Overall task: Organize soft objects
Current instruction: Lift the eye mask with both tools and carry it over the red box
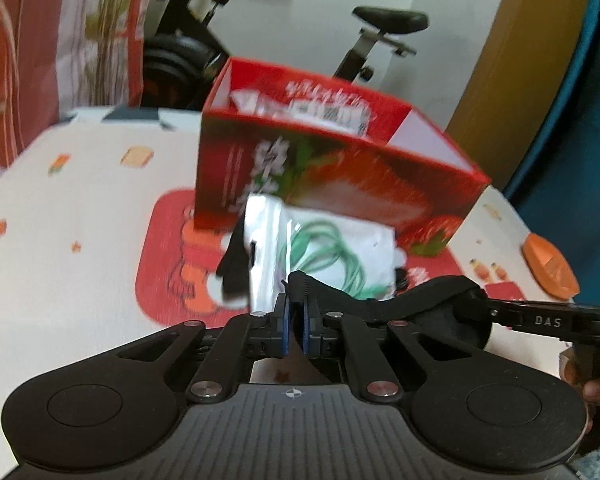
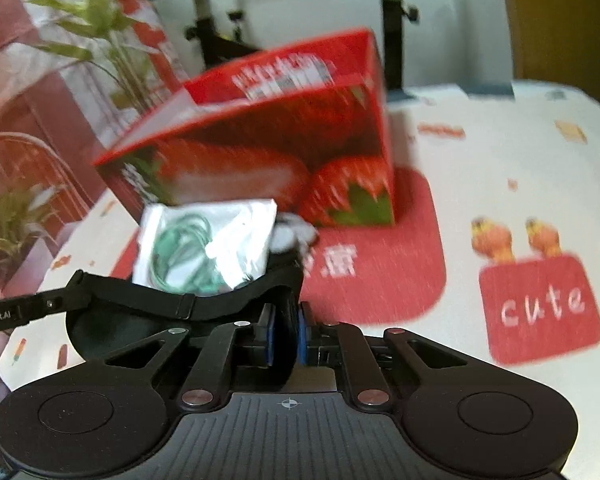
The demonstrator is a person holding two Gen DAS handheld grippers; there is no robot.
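Observation:
A black fabric eye mask (image 1: pixel 416 304) is stretched between both grippers just above the table. My left gripper (image 1: pixel 294 316) is shut on its left end. My right gripper (image 2: pixel 286 334) is shut on its other end (image 2: pixel 204 304). Beyond it lies a clear plastic packet with a green cable (image 1: pixel 332 256), also in the right wrist view (image 2: pixel 204 244). A black soft piece (image 1: pixel 234 268) lies at the packet's left. A red open-top strawberry box (image 1: pixel 332 168) stands behind, with printed packets inside; in the right wrist view the box (image 2: pixel 284 152) looks tilted.
The table has a white cloth with red cartoon patches (image 2: pixel 540 304). An orange object (image 1: pixel 548 264) lies at the right edge. An exercise bike (image 1: pixel 372 36) and a patterned curtain (image 1: pixel 60 32) stand behind. Potted plants (image 2: pixel 100 20) are at the left.

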